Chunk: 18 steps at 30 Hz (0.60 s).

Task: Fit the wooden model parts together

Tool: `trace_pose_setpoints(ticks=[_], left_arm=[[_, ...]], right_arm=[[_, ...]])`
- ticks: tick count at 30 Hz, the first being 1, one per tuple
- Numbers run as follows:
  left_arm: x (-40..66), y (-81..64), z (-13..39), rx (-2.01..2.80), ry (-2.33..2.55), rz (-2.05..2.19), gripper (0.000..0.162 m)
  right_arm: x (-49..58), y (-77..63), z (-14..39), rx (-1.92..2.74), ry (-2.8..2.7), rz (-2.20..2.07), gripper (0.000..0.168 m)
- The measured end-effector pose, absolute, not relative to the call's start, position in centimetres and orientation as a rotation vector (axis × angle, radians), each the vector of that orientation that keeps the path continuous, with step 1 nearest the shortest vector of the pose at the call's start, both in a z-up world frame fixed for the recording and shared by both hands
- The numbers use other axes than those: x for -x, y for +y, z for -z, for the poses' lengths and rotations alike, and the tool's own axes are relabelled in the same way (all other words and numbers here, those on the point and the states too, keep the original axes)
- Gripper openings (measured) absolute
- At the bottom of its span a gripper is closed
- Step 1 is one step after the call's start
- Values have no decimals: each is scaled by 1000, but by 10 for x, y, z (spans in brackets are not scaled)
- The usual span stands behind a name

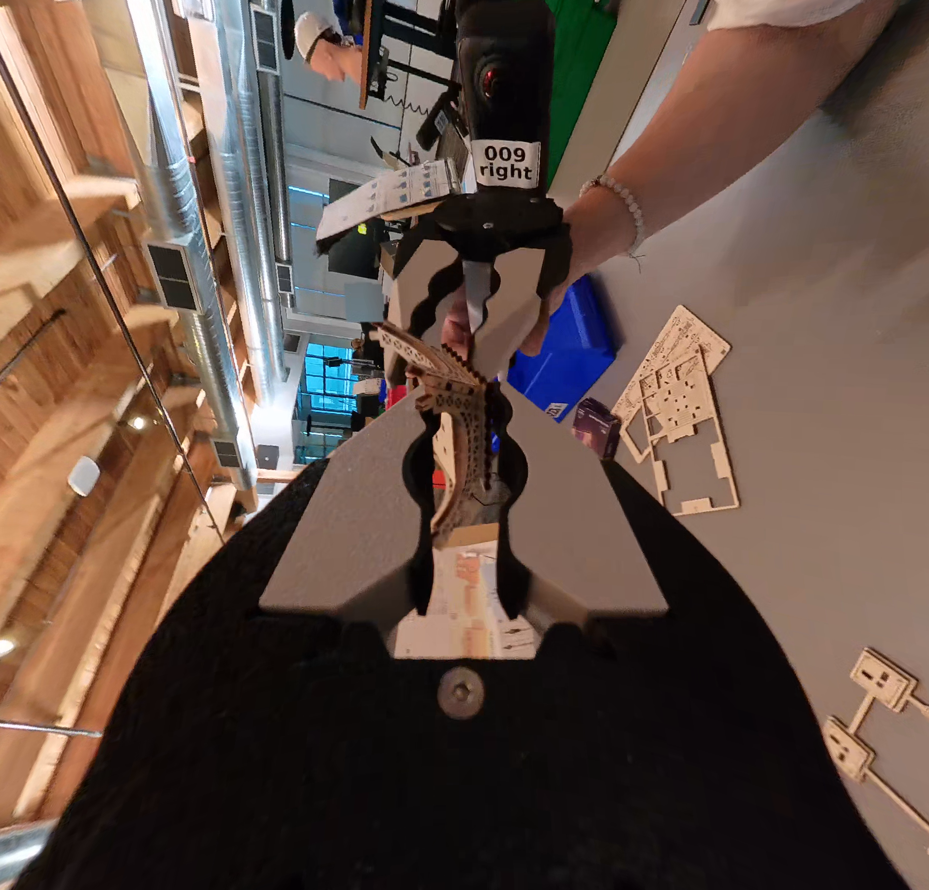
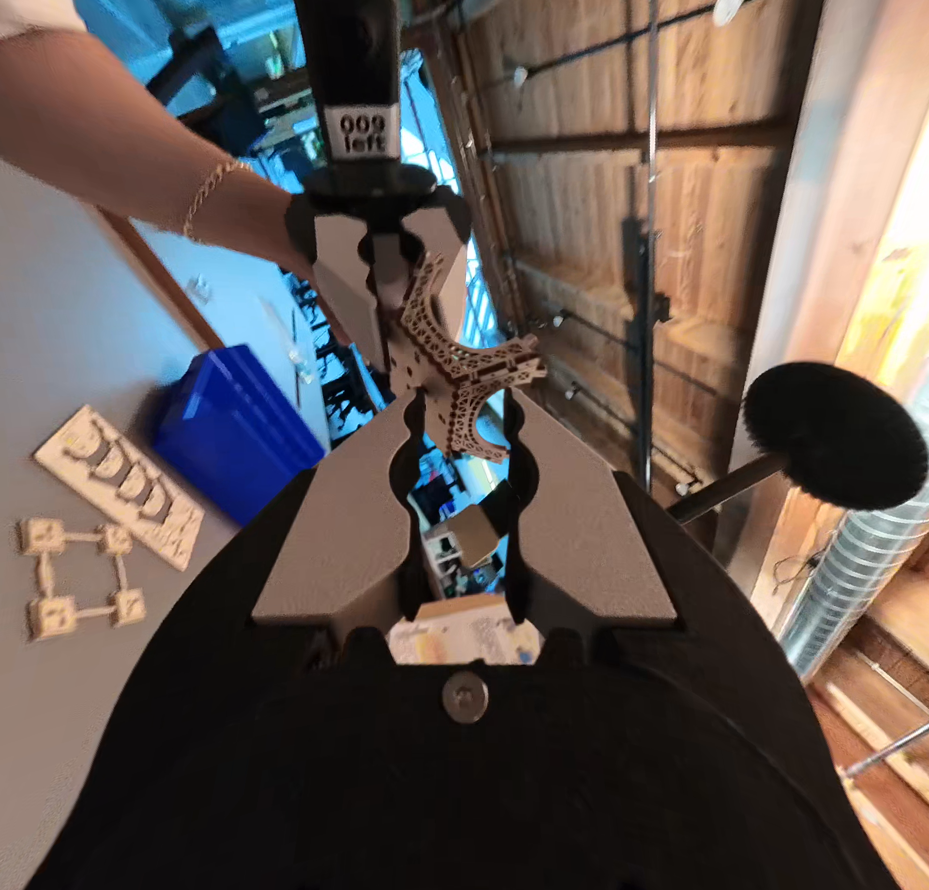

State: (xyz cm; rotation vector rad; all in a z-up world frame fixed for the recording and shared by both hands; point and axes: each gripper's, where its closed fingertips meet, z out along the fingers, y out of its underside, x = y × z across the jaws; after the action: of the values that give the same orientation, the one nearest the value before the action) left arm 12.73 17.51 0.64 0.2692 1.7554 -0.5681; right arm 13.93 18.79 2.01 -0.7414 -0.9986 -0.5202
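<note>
A wooden lattice model [image 1: 460, 443] with curved legs in a cross shape is held in the air between my two grippers, which face each other. My left gripper [image 1: 465, 398] is shut on one leg. My right gripper [image 1: 452, 345] comes from the opposite side and meets the model's far end. In the right wrist view, my right gripper [image 2: 462, 398] is shut on a lower leg of the model [image 2: 467, 368]. The left gripper [image 2: 409, 333] grips the opposite leg there. The contact points are partly hidden by the fingers.
On the grey table [image 1: 804, 489] lie cut-out wooden sheets [image 1: 673, 413], a small purple box [image 1: 595, 426], a blue box [image 1: 568, 353] and a square wooden frame with corner blocks [image 2: 80, 574]. A sheet with arch pieces [image 2: 120, 484] lies beside it. A printed paper [image 1: 467, 609] lies below. The tips of both grippers are at nearly the same place.
</note>
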Motion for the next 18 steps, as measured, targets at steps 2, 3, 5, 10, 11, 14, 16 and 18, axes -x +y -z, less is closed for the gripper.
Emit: trace_pose_setpoints(ticks=[2, 3, 5, 10, 11, 14, 16, 18], left_arm=[[-118, 164, -21, -300, 1754, 576, 15], [-114, 159, -27, -305, 1758, 580, 15], [-109, 152, -37, -317, 1753, 561, 15], [-105, 143, -54, -271, 1724, 525, 25], [-105, 142, -57, -257, 1714, 514, 25], [-104, 138, -62, -253, 1688, 486, 26], [-104, 137, -67, -241, 1669, 471, 27], [-105, 138, -71, -231, 1661, 440, 28]], right_arm=[[-128, 175, -37, 694, -1008, 542, 26], [-124, 170, -43, 677, -1009, 553, 25], [-119, 161, -52, 649, -998, 558, 24], [-112, 149, -61, 614, -991, 596, 19], [-112, 148, -63, 615, -986, 612, 19], [-110, 144, -67, 601, -959, 621, 18], [-107, 139, -70, 578, -946, 609, 18], [-108, 139, -74, 574, -922, 608, 18]])
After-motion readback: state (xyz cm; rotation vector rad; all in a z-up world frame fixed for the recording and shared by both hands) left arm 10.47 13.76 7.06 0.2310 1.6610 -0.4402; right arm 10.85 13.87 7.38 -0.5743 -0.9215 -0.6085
